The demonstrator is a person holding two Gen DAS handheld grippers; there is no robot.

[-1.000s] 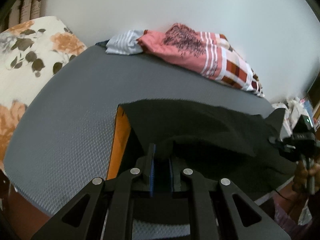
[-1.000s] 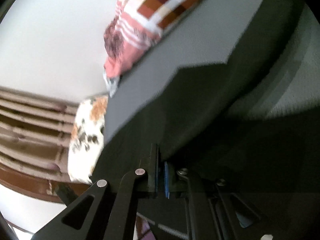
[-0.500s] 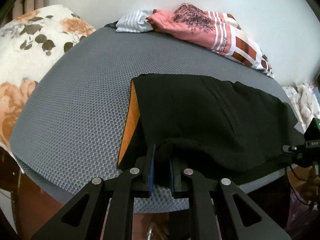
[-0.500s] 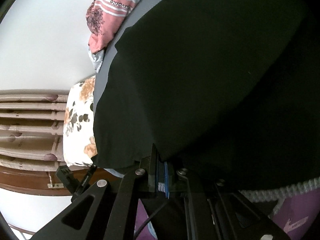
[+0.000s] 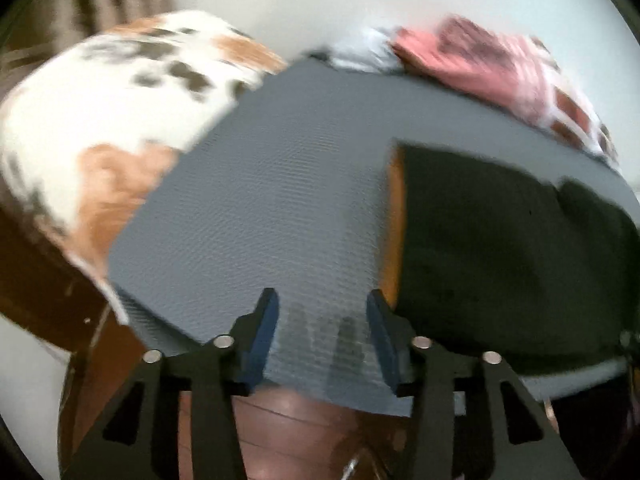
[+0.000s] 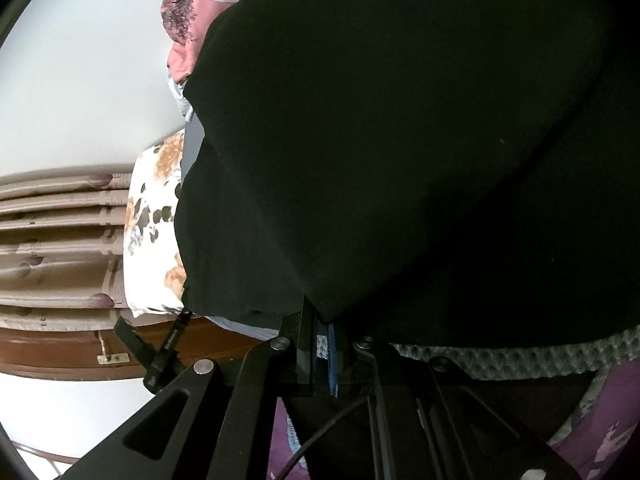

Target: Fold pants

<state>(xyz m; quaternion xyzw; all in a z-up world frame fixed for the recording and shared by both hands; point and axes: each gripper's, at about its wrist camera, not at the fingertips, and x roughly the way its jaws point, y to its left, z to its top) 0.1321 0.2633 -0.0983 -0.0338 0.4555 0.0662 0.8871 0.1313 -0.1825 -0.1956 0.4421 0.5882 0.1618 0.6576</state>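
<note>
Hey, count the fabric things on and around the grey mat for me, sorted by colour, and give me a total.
Black: 1, the pants
Pink with checks: 1, the pink cloth
Pale grey-white: 1, the pale cloth
White with orange flowers: 1, the floral cover
Total: 4
</note>
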